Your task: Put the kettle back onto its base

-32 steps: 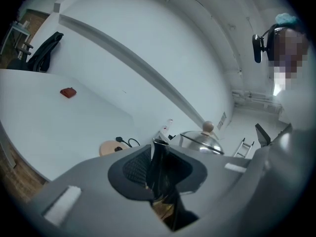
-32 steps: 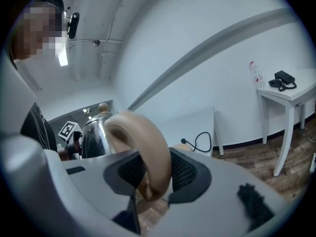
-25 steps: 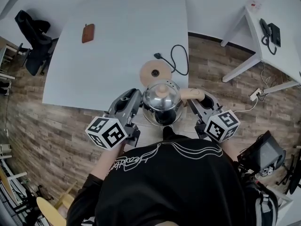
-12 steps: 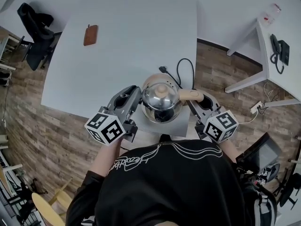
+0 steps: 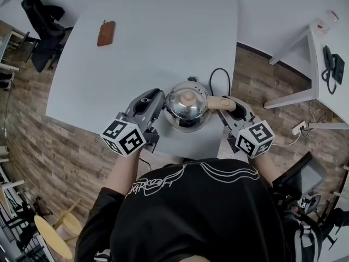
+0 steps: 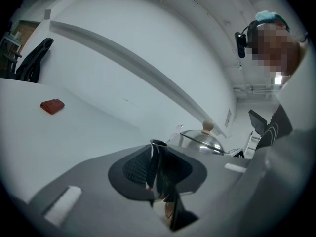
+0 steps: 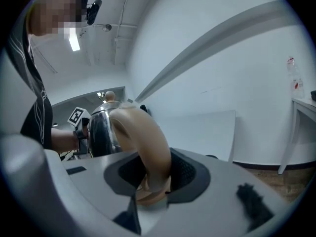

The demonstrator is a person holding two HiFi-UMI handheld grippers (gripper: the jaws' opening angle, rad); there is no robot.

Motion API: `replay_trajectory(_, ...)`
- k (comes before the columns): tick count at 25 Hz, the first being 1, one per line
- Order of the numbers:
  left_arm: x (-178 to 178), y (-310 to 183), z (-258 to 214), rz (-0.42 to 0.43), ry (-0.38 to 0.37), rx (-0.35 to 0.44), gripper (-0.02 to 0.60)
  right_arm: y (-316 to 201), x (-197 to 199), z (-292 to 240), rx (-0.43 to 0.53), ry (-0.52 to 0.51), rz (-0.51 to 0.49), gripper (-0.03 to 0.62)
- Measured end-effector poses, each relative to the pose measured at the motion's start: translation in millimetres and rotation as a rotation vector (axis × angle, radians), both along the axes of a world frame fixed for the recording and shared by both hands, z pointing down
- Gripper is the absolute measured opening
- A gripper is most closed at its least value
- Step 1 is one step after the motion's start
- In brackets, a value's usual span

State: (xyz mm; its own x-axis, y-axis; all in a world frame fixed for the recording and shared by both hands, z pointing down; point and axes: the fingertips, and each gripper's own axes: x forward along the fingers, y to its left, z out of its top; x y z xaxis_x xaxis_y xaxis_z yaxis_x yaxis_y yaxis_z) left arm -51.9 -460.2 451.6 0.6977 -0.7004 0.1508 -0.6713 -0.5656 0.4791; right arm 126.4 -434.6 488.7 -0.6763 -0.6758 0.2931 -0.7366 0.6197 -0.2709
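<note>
A shiny steel kettle (image 5: 188, 107) with a peach lid knob hangs over the near right corner of the white table (image 5: 142, 53). It hides its round base; only the black cord (image 5: 218, 76) shows behind it. At the kettle's left side, my left gripper (image 5: 158, 101) is shut on the thin dark spout (image 6: 158, 164). The lid (image 6: 200, 141) shows beyond the jaws in the left gripper view. My right gripper (image 5: 229, 105) grips the curved peach handle (image 7: 148, 142); its jaws are closing and the pads press on the handle. The kettle body (image 7: 101, 125) stands just beyond the jaws.
A brown pouch (image 5: 105, 33) lies at the far left of the table. A black chair (image 5: 41, 21) stands at the table's left end. At the right is a white side table (image 5: 322, 86) with a phone (image 5: 334, 64). The wooden floor lies to the right of the kettle.
The kettle, carried by both grippers, has moved from in front of the table edge onto the table and a little lower. It now covers the round base that showed before.
</note>
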Motion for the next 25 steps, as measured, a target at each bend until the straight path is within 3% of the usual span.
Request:
replay_trajectory(15, -8.1, -9.5, 20.2, -0.04, -0.001, 0.007, 0.061, -13.8, -7.6, 18.3, -0.012, 0.029, -0.036, 0.118)
replay_trajectory(25, -5.2, -14.4, 19.5, -0.05, -0.01, 0.061, 0.063, -18.7, -4.6, 21.4, 0.03, 0.032, -0.013, 0.118)
